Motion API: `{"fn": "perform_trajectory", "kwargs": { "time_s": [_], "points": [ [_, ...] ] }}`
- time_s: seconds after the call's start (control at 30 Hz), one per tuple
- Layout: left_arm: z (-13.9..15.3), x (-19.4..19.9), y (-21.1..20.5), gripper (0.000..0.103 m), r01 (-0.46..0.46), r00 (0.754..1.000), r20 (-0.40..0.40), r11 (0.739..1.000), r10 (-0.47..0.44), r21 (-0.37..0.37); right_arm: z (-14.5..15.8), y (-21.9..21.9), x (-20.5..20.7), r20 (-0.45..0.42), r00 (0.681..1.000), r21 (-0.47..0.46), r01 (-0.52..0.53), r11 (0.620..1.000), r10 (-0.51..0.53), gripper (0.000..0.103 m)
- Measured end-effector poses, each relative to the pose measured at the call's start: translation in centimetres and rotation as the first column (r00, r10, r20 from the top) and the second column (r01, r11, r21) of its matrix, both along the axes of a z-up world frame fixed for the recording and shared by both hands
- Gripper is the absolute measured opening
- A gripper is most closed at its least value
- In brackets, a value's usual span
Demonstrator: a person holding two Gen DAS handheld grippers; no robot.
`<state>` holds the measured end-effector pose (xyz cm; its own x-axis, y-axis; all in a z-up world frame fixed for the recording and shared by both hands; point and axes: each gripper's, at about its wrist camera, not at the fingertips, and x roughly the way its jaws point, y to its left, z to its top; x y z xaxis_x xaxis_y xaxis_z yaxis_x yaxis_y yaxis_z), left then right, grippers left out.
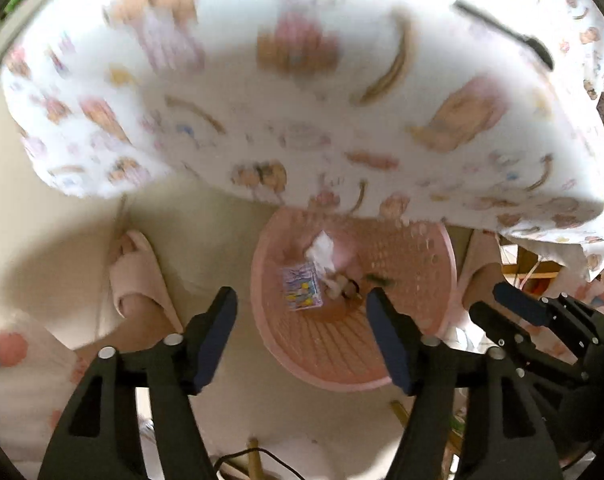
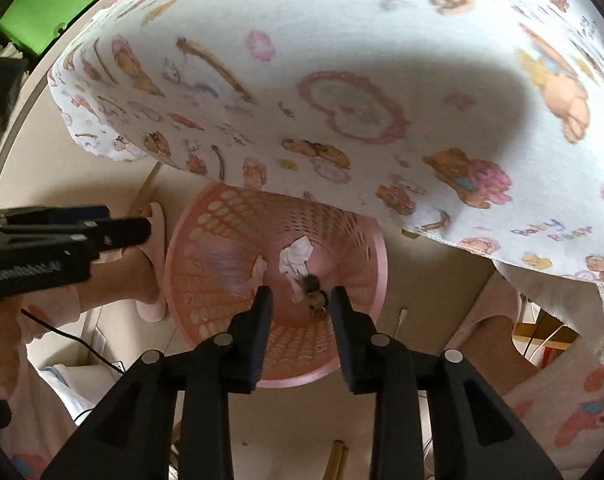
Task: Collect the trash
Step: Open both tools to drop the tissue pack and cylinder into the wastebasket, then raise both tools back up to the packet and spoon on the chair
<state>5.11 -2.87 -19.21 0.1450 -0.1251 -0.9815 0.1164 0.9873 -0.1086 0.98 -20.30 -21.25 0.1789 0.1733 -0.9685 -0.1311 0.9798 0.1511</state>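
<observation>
Both grippers point steeply down over the pink basket (image 1: 430,248) on the floor, which sits half under the edge of the printed tablecloth (image 2: 342,80). The left gripper (image 1: 302,316) stands wide apart and the right gripper (image 2: 302,300) narrower but parted, nothing pressed between either pair. The trash lies straight below them inside the basket: a crumpled white tissue (image 2: 296,258), a colourful packet (image 1: 302,286) and a small dark scrap (image 2: 316,294), so any next item would come from elsewhere.
</observation>
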Motion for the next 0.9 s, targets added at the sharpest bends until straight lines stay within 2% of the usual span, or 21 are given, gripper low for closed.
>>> {"fn": "perform_trajectory", "kwargs": {
  "time_s": [0.1,0.23,0.33,0.4,0.5,0.57,0.67,0.8,0.9],
  "points": [
    [2.0,-0.2,-0.2,0.072,0.017,0.997,0.076,1.000,-0.019,0.020,1.0,-0.3,-0.2,0.032,0.999,0.002,0.004,1.000,-0.004,0.047],
    [5.6,-1.0,-0.2,0.074,0.024,0.974,0.224,0.998,-0.038,0.064,3.5,-0.3,-0.7,0.121,0.993,-0.012,-0.007,1.000,0.008,0.051],
    [8.2,-1.5,0.5,0.074,-0.021,0.939,0.343,0.998,-0.001,0.060,5.9,-0.6,-1.1,0.217,0.976,-0.026,0.006,1.000,0.000,0.059],
    [9.6,-1.8,0.8,0.075,-0.040,0.914,0.406,0.998,0.017,0.049,7.6,-0.9,-1.4,0.282,0.959,-0.028,0.026,0.999,-0.017,0.060],
    [11.7,-2.5,0.9,0.080,-0.060,0.854,0.520,0.995,0.011,0.079,9.6,-1.5,-1.6,0.348,0.937,-0.017,0.039,0.999,-0.030,0.069],
    [12.8,-2.9,0.6,0.084,-0.051,0.822,0.570,0.995,-0.005,0.082,10.7,-1.5,-1.8,0.377,0.925,-0.004,0.040,0.999,-0.035,0.071],
    [13.8,-3.2,0.8,0.093,-0.055,0.787,0.617,0.997,0.009,0.057,12.3,-1.5,-2.0,0.426,0.904,-0.014,0.034,0.999,-0.025,0.072],
    [14.5,-3.0,0.8,0.098,-0.074,0.769,0.639,0.996,0.022,0.054,13.7,-1.3,-2.4,0.498,0.867,-0.032,0.038,0.999,-0.017,0.077],
    [15.1,-2.8,0.9,0.098,-0.088,0.759,0.651,0.995,0.035,0.049,14.7,-1.3,-2.4,0.526,0.850,-0.017,0.048,0.999,-0.032,0.078]
  ]
}}
